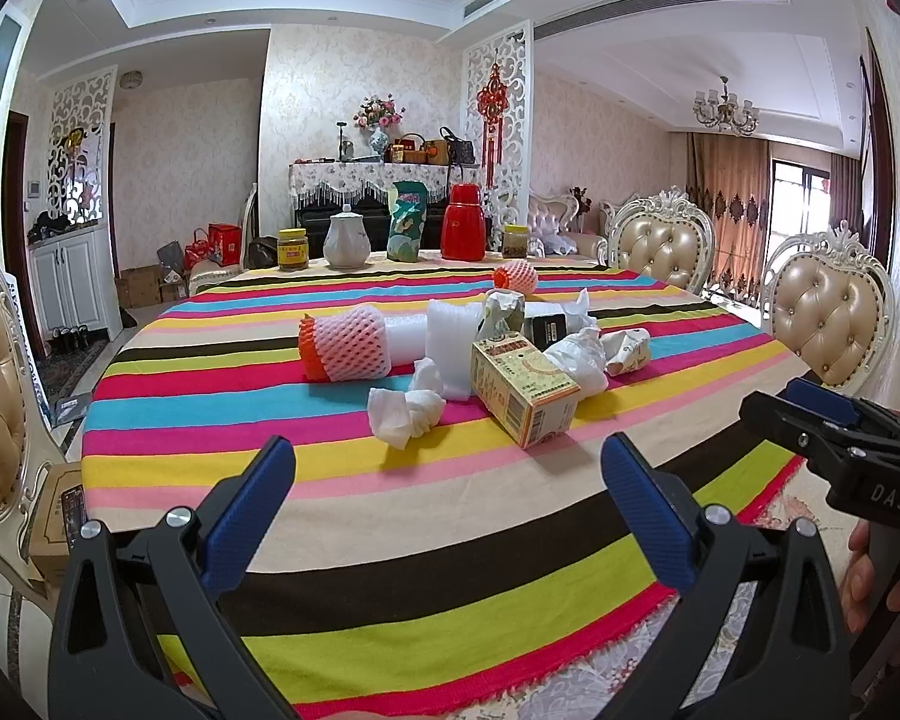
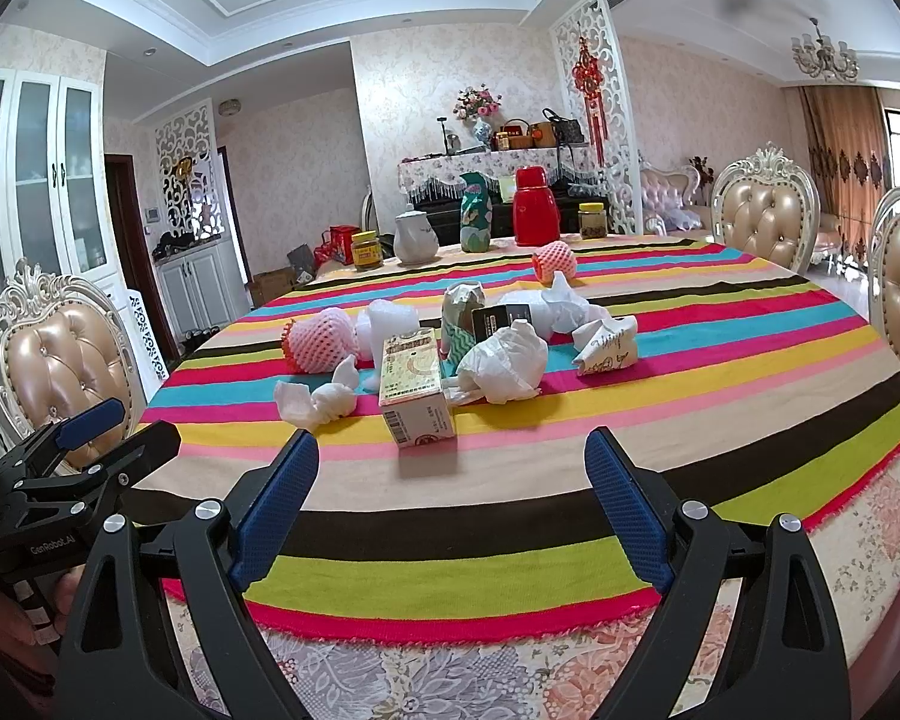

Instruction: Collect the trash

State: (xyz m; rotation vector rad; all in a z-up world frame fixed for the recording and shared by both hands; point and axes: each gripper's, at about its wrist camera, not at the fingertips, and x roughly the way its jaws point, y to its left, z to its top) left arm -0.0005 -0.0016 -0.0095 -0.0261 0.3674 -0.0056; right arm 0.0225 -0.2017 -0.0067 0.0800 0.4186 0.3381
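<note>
Trash lies in a heap mid-table on the striped cloth (image 1: 342, 498): a yellow-green carton (image 1: 525, 387) (image 2: 415, 387), crumpled tissues (image 1: 405, 411) (image 2: 315, 399), a white plastic bag (image 2: 504, 369), a pink foam net sleeve (image 1: 345, 348) (image 2: 321, 339), white foam wrap (image 1: 450, 336), a black box (image 2: 498, 318) and a crumpled paper cup (image 2: 606, 351). A second foam net (image 1: 516, 276) lies farther back. My left gripper (image 1: 450, 468) is open and empty, short of the heap. My right gripper (image 2: 453, 459) is open and empty, just before the carton; it also shows in the left wrist view (image 1: 810, 408).
Jars (image 1: 293, 249), a white teapot (image 1: 346, 240), a green vase (image 1: 408, 219) and a red thermos (image 1: 463, 222) stand along the table's far edge. Padded chairs (image 1: 828, 324) (image 2: 60, 360) stand around the table. A cardboard box (image 1: 54, 516) sits low at the left.
</note>
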